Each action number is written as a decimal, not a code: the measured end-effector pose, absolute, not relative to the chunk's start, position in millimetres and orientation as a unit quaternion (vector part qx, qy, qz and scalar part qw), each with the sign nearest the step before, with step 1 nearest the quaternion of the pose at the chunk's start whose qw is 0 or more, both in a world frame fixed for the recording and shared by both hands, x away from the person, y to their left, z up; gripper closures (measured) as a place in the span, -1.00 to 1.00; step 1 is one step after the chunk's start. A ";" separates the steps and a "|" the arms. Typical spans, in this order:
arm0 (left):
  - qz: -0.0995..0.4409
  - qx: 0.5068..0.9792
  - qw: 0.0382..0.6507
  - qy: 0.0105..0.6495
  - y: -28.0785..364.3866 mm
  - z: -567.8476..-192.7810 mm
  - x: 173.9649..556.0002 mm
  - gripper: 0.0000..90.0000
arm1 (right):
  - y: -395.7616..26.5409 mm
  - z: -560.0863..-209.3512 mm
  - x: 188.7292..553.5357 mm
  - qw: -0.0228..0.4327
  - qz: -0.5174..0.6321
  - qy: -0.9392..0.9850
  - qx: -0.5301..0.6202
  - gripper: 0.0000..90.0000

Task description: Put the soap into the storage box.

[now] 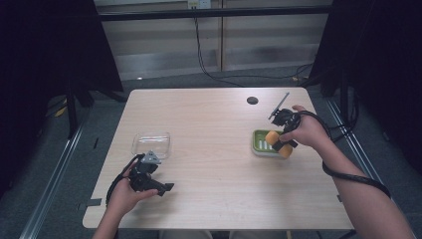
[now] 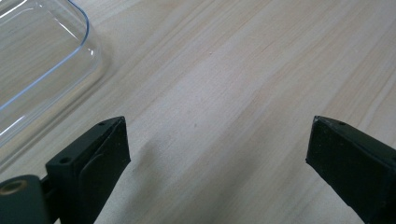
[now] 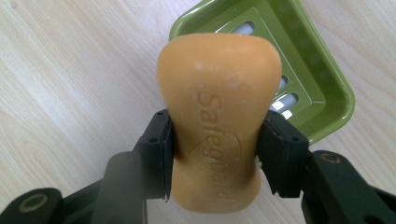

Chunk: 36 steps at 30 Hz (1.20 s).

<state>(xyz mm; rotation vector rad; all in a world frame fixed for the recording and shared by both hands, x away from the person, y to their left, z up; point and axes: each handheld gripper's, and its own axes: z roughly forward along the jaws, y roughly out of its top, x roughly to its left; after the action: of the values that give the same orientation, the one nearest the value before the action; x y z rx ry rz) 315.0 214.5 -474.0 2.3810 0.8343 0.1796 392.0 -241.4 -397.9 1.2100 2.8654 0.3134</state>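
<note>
While the high view looks down on the desk, the right gripper holds an orange soap bar over a green soap dish near the right edge. Seen along the left gripper, wide jaws flank bare wood beside a clear container. Along the right gripper, both pads clamp the Safeguard-embossed bar above the dish.

The bar of soap is a warm orange-tan with a brand name pressed into its face in the same colour. The soap dish under it is leaf green, with slots that look white or pale. The table is pale wood with a fine straight grain. The container is clear, its rim faintly blue. Both grippers' jaws are matte black.
</note>
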 end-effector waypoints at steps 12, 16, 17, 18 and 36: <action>0.069 0.899 0.298 0.313 215.0 -473.8 315.9 -0.88 | -240.7 -401.4 399.0 0.014 0.094 0.922 0.376 0.12; 0.071 0.900 0.297 0.311 215.5 -473.4 316.2 -0.88 | -241.6 -400.4 401.8 0.015 0.090 0.923 0.373 0.12; 0.070 0.899 0.299 0.311 215.6 -473.7 316.2 -0.88 | -241.5 -400.2 402.2 0.015 0.089 0.923 0.373 0.12; 0.071 0.900 0.297 0.311 215.5 -473.4 316.2 -0.88 | -241.4 -400.1 402.5 0.015 0.089 0.922 0.376 0.12; 0.070 0.899 0.298 0.314 216.4 -473.0 316.4 -0.88 | -239.5 -396.4 410.0 0.028 0.082 0.928 0.362 0.12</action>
<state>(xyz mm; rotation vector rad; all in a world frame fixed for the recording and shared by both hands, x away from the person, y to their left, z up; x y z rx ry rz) 316.4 216.4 -473.0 2.3880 0.8333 0.1861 410.0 -239.5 -396.4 1.1185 2.8647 0.2519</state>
